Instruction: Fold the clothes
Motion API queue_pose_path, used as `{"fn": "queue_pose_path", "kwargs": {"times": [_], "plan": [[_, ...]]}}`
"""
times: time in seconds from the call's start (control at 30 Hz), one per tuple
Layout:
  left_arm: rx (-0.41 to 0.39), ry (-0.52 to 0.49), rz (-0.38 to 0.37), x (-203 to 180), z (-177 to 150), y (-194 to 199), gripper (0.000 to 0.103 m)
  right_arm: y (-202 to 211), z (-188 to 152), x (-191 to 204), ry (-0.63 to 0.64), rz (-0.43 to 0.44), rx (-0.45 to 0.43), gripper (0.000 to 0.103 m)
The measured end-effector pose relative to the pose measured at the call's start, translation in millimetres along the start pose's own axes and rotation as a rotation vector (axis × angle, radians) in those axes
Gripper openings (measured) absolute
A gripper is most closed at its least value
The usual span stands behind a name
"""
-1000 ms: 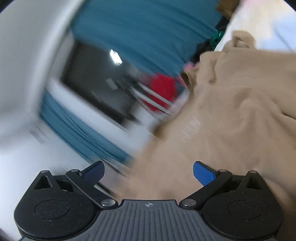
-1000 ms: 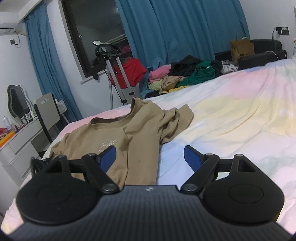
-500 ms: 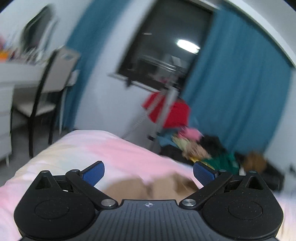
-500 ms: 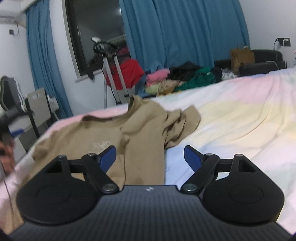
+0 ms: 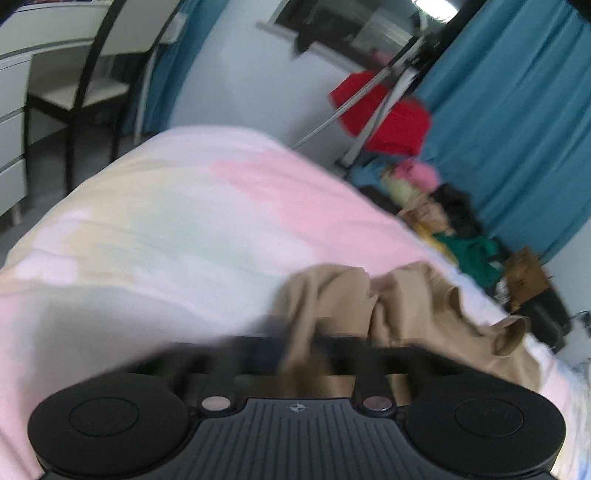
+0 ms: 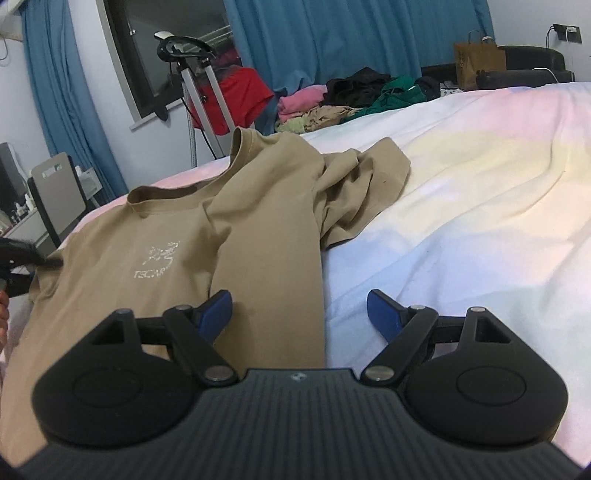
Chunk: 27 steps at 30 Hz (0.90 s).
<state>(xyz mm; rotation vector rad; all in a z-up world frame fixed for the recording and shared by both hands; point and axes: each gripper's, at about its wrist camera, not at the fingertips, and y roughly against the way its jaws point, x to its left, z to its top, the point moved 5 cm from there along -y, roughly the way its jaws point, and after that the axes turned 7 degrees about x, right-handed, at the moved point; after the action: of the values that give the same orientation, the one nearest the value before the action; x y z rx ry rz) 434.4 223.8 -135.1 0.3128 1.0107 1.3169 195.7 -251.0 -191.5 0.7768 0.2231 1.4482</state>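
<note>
The bed [image 6: 480, 206] takes up most of the room, its pastel sheet bare and free to the right of the shirt, all the way back to the far edge where a heap of clothes [image 6: 351, 99] lies under the blue curtain [image 6: 332, 33]. On the left the mattress ends close by; past that edge stand a chair [image 6: 59, 192] and a clothes rack [image 6: 199, 85] with a red garment [image 6: 236, 99] hung on it.

The tan shirt [image 6: 177, 258] lies spread near the bed's left edge, collar toward the window, one side folded over the chest and a sleeve bunched off to the right.

The right gripper [image 6: 300, 314] hovers low over the shirt's hem with its jaws standing wide and nothing between them; the folded edge of the shirt runs just beneath it.

The left gripper [image 5: 295, 354] has just been closing and is now clenched on a bunch of the shirt's cloth at its left side; in the left wrist view the shirt [image 5: 399, 314] crumples up directly ahead of it, though that view is blurred.
</note>
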Motion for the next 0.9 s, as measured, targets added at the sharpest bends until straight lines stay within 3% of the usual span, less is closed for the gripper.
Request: {"fn": "queue_pose_path", "kwargs": {"times": [0.07,0.17,0.27,0.33,0.4,0.43,0.6,0.8,0.9], "plan": [[-0.052,-0.027,0.057,-6.6,5.2,9.6,0.003,4.9,-1.8,0.4,-0.001,-0.003,0.003,0.082],[-0.228,0.006,0.163,-14.3,14.3,42.0,0.004,9.3,-3.6,0.2,-0.003,-0.008,0.010,0.082],[-0.275,-0.018,0.315,-19.5,25.4,48.2,0.007,9.9,-2.6,-1.0,-0.001,-0.017,0.011,0.082],[-0.279,-0.061,0.371,-24.0,30.5,46.1,0.024,7.8,-2.6,-1.8,0.001,-0.018,0.016,0.082],[-0.298,-0.036,0.387,-16.4,25.2,54.4,0.057,5.1,-2.8,-4.1,-0.004,-0.016,0.026,0.082],[-0.305,-0.016,0.380,-11.2,23.3,57.9,0.060,4.8,-2.8,-4.6,-0.006,-0.014,0.027,0.082],[-0.267,0.204,0.191,23.9,7.3,73.5,0.083,3.7,-2.1,-5.6,-0.012,-0.007,0.032,0.082],[-0.262,0.462,-0.047,65.6,-41.4,109.1,0.088,4.5,-3.1,-5.5,-0.021,-0.003,0.039,0.082],[-0.231,0.508,-0.116,71.1,-73.0,112.7,0.077,5.1,-3.5,-5.4,-0.025,-0.001,0.040,0.082]]}}
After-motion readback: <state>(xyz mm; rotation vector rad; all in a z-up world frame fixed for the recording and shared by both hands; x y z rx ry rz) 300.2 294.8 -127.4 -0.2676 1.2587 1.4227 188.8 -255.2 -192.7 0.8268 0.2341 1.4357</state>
